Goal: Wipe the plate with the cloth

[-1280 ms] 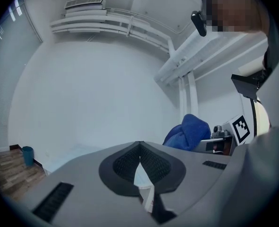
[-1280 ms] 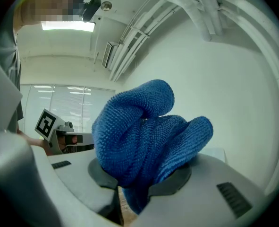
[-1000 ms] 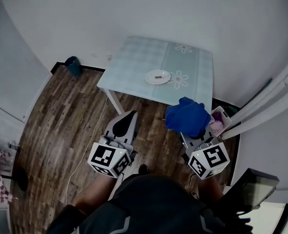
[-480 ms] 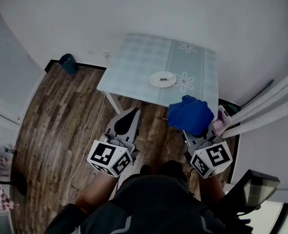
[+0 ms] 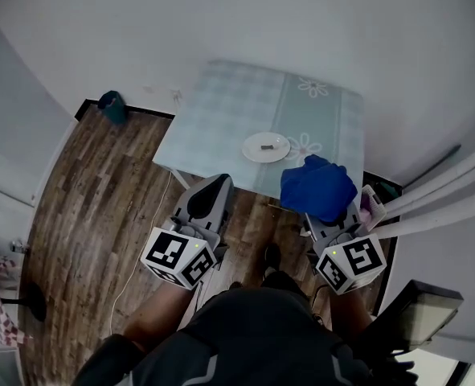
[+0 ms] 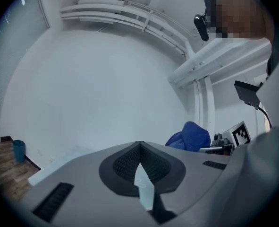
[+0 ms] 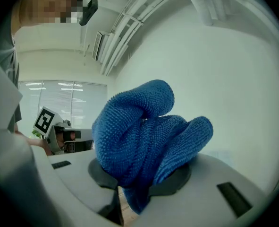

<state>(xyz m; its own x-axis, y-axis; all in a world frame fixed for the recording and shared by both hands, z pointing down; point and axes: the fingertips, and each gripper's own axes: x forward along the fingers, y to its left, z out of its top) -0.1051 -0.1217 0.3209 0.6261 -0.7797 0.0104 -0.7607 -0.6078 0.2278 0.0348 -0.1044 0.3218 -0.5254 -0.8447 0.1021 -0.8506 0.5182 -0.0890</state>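
The round white plate (image 5: 253,149) sits near the middle of the pale blue checked tabletop (image 5: 221,111), with a small dark item on it. The bunched blue microfibre cloth (image 7: 139,141) is clenched in the right hand-held gripper (image 7: 139,186), held apart from the plate at the tabletop's near edge. The left hand-held gripper (image 6: 139,150) is closed and empty, over the wooden floor (image 5: 100,183).
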